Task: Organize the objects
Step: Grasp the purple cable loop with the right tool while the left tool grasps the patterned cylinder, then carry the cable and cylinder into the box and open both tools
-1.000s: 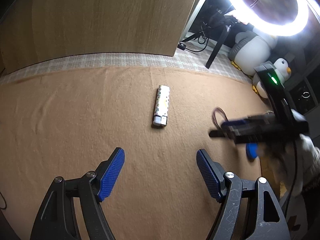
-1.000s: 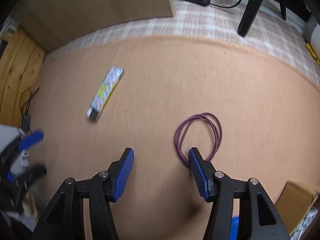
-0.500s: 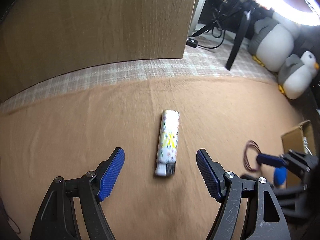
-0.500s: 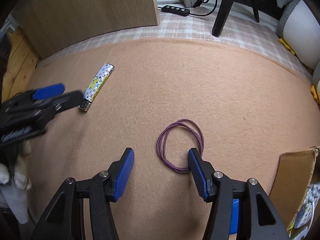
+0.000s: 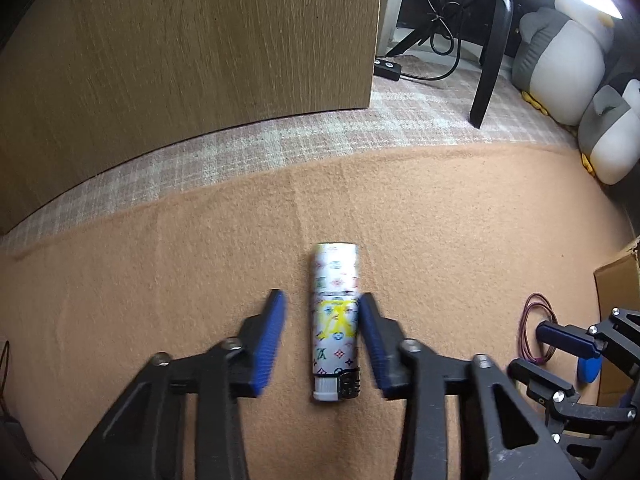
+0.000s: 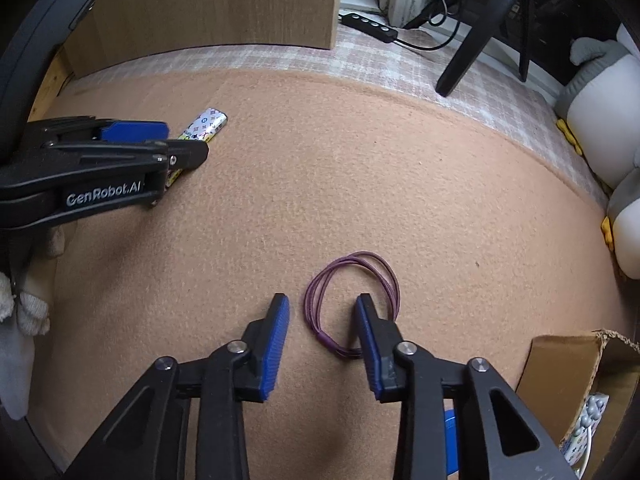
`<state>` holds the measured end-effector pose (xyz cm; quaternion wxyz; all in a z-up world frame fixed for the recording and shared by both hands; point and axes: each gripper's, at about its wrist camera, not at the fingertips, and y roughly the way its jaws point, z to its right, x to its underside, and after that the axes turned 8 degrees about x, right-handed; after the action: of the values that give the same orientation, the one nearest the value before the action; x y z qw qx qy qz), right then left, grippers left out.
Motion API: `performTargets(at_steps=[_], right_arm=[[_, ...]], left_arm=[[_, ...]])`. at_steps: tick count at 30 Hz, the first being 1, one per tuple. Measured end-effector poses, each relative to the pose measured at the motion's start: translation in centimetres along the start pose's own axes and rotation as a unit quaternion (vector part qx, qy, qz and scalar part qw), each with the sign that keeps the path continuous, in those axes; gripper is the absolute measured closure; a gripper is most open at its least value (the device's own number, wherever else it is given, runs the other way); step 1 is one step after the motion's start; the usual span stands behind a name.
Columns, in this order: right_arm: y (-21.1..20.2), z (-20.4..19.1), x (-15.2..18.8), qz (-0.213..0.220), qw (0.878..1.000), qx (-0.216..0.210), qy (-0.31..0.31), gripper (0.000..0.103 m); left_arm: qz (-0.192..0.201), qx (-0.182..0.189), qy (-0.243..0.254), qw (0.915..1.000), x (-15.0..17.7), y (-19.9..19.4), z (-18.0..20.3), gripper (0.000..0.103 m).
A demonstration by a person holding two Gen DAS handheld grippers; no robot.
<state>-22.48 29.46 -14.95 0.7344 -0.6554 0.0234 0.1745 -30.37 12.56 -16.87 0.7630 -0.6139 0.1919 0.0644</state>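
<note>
A white patterned lighter lies on the tan felt mat, pointing away from me. My left gripper is low over it with a blue pad on each side; the right pad is close to the lighter, the left pad stands apart. It also shows in the right wrist view, partly hidden by the left gripper. A purple hair tie loop lies on the mat. My right gripper is open around the loop's near left part. The loop also shows in the left wrist view.
A wooden cabinet panel stands behind the mat. A cardboard box sits at the right edge. Plush penguins and a black tripod leg stand at the back right, with a power strip on the checked carpet.
Both grippers have moved forward and down and narrowed. The left now straddles the lighter. The right now straddles the near part of the hair tie.
</note>
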Motion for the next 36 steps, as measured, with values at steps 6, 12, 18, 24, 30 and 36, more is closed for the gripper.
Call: performTargets(at_steps=[6,12,18,24,30,36], right_arm=[[-0.3,0.4,0.2,0.001,1.0,-0.009,-0.001,0.091],[-0.8,1.3,1.2,0.004,1.0,-0.026,0.012,0.1],[-1.3,2.4,3.0,0.008,0.997,-0.058,0.049,0.1],[-0.9,3.1,5.4,0.022,0.991,-0.087,0.097,0.1],[-1.6,1.7,6.6,0.036,0.987,-0.101,0.12,0.1],[-4.7,2.6,9.0,0.059,0.986,-0.097,0.119,0.1]], left_arm=[[-0.001,0.014,-0.001,0.9999,0.7,-0.4,-0.2,0.078],[0.002,0.031,-0.001,0.9995,3.5,-1.4,0.4,0.078],[0.002,0.045,0.003,0.999,7.6,-2.8,1.9,0.078],[0.008,0.066,-0.024,0.9975,11.4,-4.2,2.5,0.078],[0.007,0.077,-0.035,0.9964,14.8,-5.8,3.2,0.078],[0.016,0.072,-0.03,0.9968,15.1,-7.3,4.1,0.078]])
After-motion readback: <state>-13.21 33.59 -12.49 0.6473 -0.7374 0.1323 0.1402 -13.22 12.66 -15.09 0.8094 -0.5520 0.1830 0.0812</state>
